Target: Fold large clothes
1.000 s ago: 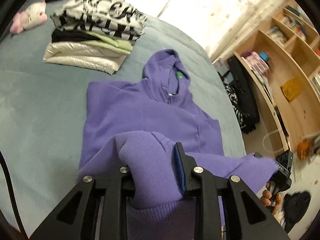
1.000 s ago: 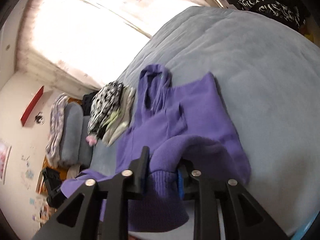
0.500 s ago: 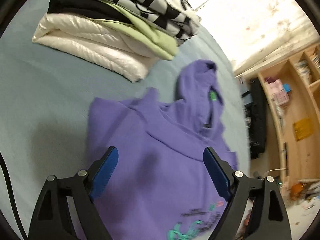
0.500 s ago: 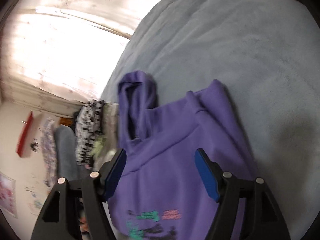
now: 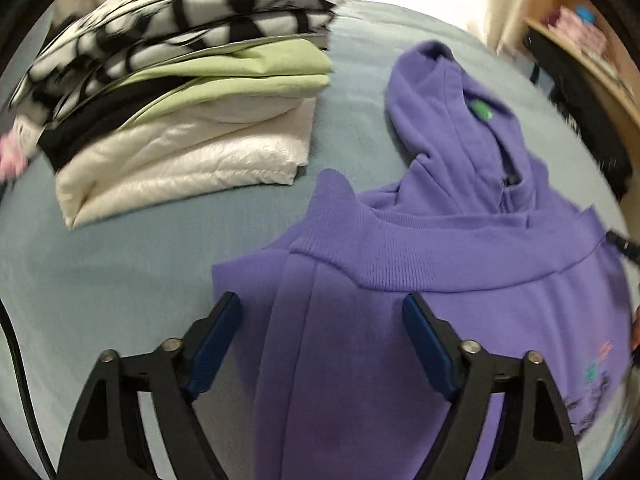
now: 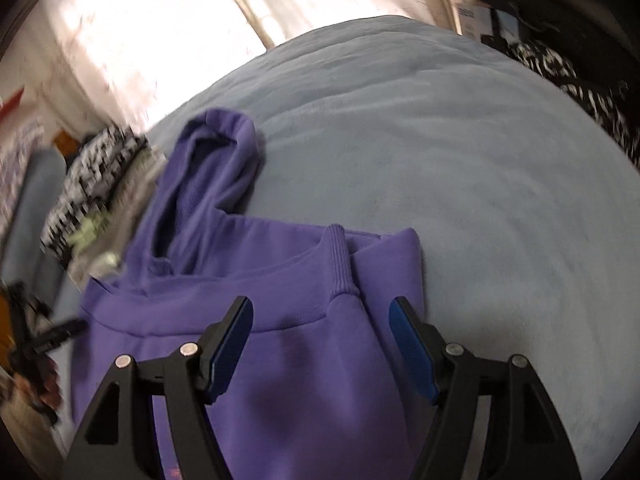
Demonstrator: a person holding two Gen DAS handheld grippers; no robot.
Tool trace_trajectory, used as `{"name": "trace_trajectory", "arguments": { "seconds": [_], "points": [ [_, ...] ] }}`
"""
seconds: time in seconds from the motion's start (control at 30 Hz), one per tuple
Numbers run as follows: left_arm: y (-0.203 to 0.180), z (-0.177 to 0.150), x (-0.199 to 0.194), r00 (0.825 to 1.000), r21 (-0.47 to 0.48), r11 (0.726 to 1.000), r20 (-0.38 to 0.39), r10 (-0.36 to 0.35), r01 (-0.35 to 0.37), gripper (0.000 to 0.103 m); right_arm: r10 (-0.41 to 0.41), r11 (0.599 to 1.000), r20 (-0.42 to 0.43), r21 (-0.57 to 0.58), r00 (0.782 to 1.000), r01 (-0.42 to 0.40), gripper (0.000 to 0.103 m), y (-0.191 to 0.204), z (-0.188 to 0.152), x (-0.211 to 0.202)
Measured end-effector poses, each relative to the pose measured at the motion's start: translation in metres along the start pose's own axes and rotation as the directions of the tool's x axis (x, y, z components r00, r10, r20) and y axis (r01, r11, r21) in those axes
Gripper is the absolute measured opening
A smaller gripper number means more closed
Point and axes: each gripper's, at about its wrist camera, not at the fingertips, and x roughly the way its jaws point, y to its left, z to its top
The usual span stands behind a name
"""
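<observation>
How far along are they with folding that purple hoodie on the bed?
Already done: the purple hoodie has its hem band folded up to the neck, and a stack of folded clothes sits beside it. In hand: nothing. The left gripper, jaws closing, and the right gripper hover open over it. Left: the hood sticks out, unfolded.

Wooden shelf (image 5: 592, 60) beside bed (image 5: 100, 280); bright window (image 6: 160, 20).
</observation>
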Motion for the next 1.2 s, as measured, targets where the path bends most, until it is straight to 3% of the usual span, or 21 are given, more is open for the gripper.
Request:
{"name": "trace_trajectory", "arguments": {
  "seconds": [0.1,0.13,0.2,0.27,0.3,0.43,0.5,0.63,0.9,1.03,1.13,1.2],
  "points": [
    [-0.012,0.006,0.01,0.999,0.057,0.998,0.013,0.038,-0.039,0.06,-0.012,1.0,-0.001,-0.024,1.0,0.012,0.07,0.001,0.001,0.006],
    [-0.015,0.008,0.012,0.998,0.072,0.996,0.032,0.049,-0.051,0.055,-0.02,0.999,0.002,-0.041,1.0,0.02,0.065,0.002,0.001,0.009],
    [-0.018,0.011,0.015,0.996,0.085,0.993,0.043,0.077,-0.08,0.023,-0.051,0.996,-0.017,-0.074,0.999,0.05,0.048,0.006,0.001,0.016],
    [-0.021,0.015,0.018,0.992,0.069,0.991,0.054,0.11,-0.114,0.012,-0.09,0.992,-0.03,-0.093,0.995,0.087,0.014,0.01,0.0,0.021],
    [-0.021,0.015,0.017,0.991,0.059,0.991,0.071,0.115,-0.119,0.01,-0.101,0.99,-0.022,-0.102,0.995,0.098,0.013,0.011,0.0,0.02],
    [-0.019,0.01,-0.013,0.972,0.021,0.991,0.197,0.128,-0.135,0.009,-0.079,0.996,0.125,-0.032,0.989,0.084,0.01,0.006,0.003,-0.017],
    [-0.015,0.01,-0.015,0.969,-0.023,0.993,0.216,0.119,-0.117,0.009,-0.08,0.997,0.166,0.012,0.983,0.079,0.01,-0.001,0.006,-0.024],
    [-0.005,0.011,0.009,0.975,-0.119,0.987,0.179,0.13,-0.11,0.009,-0.147,0.989,0.1,0.043,0.984,0.143,0.01,-0.006,0.005,0.009],
    [0.01,0.001,0.041,0.966,-0.225,0.968,0.201,0.161,-0.114,0.009,-0.262,0.964,0.13,0.071,0.956,0.255,0.008,-0.008,0.016,0.042],
    [0.013,-0.003,0.049,0.968,-0.249,0.963,0.202,0.15,-0.098,0.012,-0.287,0.958,0.113,0.055,0.951,0.282,0.008,-0.006,0.017,0.05],
    [0.016,0.0,0.039,0.976,-0.238,0.969,0.186,0.116,-0.07,0.016,-0.264,0.964,0.098,0.069,0.959,0.259,0.01,-0.006,0.018,0.04],
    [0.016,0.002,0.026,0.977,-0.244,0.968,0.18,0.11,-0.064,0.026,-0.252,0.965,0.101,0.104,0.962,0.242,0.012,-0.004,0.017,0.027]
  ]
}}
